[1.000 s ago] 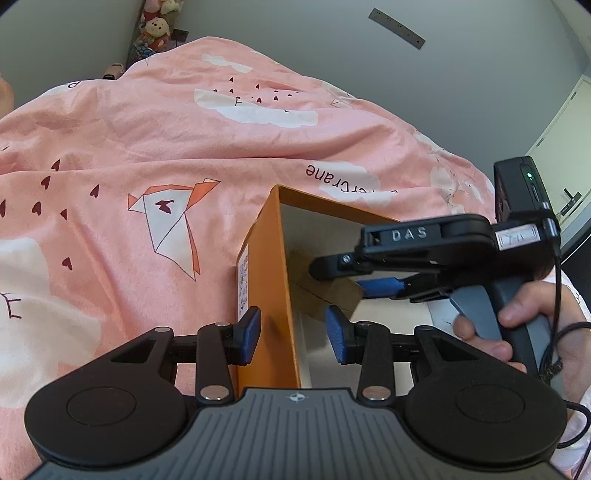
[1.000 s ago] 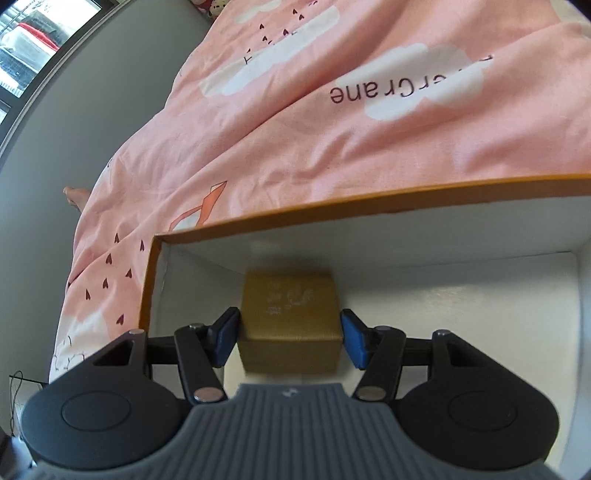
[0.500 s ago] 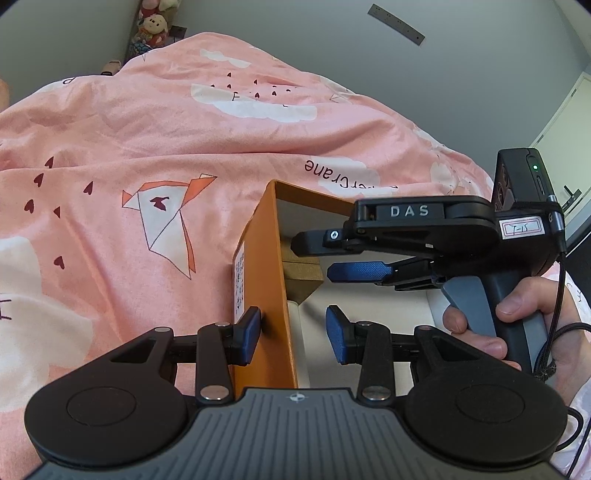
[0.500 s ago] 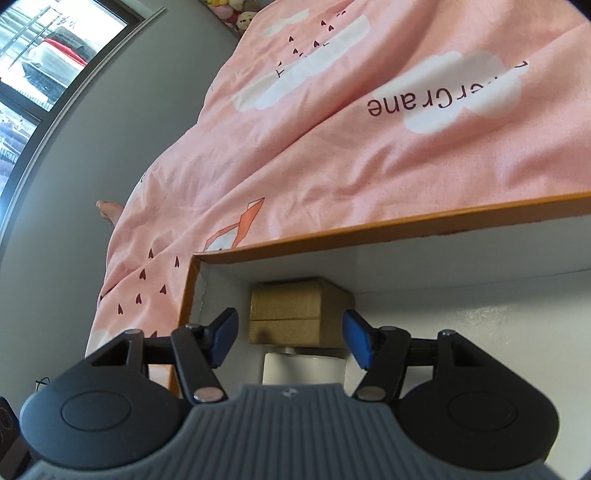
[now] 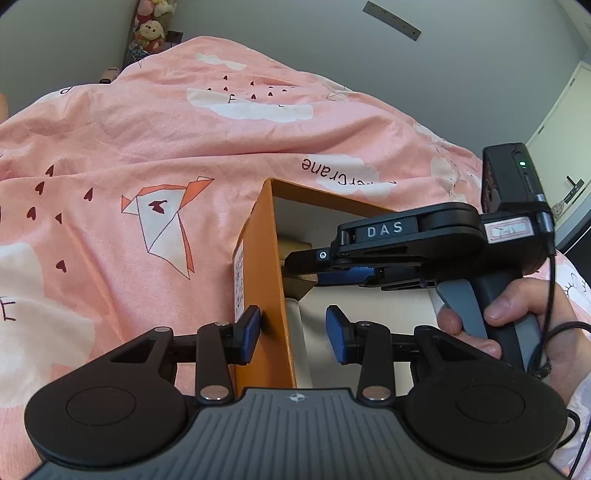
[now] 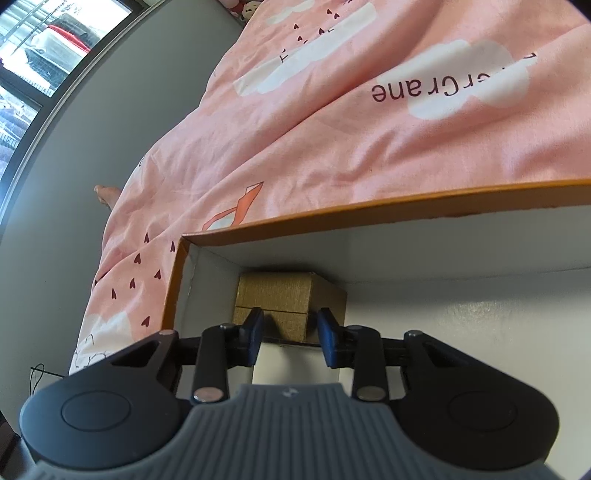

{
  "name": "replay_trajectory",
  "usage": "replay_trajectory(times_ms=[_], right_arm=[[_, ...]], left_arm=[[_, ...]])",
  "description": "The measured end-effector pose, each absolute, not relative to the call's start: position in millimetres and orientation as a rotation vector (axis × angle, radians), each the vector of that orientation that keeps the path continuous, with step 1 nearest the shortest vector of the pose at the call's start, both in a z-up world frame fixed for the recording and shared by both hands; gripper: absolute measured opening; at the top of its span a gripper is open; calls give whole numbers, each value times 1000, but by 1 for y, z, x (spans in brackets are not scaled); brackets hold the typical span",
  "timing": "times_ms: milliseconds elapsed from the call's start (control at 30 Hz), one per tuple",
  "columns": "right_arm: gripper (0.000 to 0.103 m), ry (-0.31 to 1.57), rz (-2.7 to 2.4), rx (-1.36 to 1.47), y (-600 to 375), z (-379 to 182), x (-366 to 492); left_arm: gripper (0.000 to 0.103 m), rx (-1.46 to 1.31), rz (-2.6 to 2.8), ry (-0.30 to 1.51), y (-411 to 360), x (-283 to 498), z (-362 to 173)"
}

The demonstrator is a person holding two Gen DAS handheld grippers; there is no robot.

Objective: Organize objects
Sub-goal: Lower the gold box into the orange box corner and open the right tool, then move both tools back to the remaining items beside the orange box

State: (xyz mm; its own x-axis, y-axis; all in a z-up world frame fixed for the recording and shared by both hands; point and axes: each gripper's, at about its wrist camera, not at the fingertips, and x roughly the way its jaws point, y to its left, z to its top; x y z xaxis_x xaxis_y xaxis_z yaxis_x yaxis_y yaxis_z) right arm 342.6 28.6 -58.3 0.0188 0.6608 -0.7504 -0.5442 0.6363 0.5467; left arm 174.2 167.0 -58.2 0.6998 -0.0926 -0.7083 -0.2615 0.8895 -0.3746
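An orange box [image 5: 258, 258] with a white inside [image 6: 461, 332] lies open on the bed. A small gold-brown box [image 6: 288, 291] sits in its far left corner, also seen in the left wrist view [image 5: 295, 243]. My right gripper [image 6: 290, 328] hangs just in front of that box, its jaws closing, pads touching nothing. A white object [image 6: 295, 362] shows below, between the finger bases. My left gripper [image 5: 293, 328] straddles the orange box's left wall, open, its left pad against the outer face. A hand [image 5: 517, 314] holds the right gripper [image 5: 306, 266] over the box.
A pink quilt [image 5: 147, 147] with cloud and paper-crane prints covers the bed around the box. Plush toys [image 5: 151, 29] stand in the far corner. A window [image 6: 37, 55] is on the left wall and a door [image 5: 561, 147] at the right.
My right gripper let go of the gold-brown box, drew back from it, and its jaws have narrowed. The left gripper keeps its place astride the box wall.
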Motion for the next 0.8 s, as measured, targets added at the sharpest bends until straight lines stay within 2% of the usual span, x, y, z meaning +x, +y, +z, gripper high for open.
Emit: replay_trajectory(times_ms=[133,433,500,567,633,800], right_arm=[[37,1203,954,78,23,-47,331],[58,986,964,-66,-30,-4,281],[60,939,953,-88,-45,3,266],[68,900,938,-103,-60,10,251],[72,862,929,-111,-75,15,235],[72,796,895,-137,-110,22,199]], left_arm=[[44,-477,117,786,167,172,-58],[46,-310,164,687,134,134,-21],[46,-293,145,672,125,122,-13],[46,-295,112,671,116,112,-7],[46,-304,87,682,107,104,-3],[46,-291,37,701,83,79,-2]])
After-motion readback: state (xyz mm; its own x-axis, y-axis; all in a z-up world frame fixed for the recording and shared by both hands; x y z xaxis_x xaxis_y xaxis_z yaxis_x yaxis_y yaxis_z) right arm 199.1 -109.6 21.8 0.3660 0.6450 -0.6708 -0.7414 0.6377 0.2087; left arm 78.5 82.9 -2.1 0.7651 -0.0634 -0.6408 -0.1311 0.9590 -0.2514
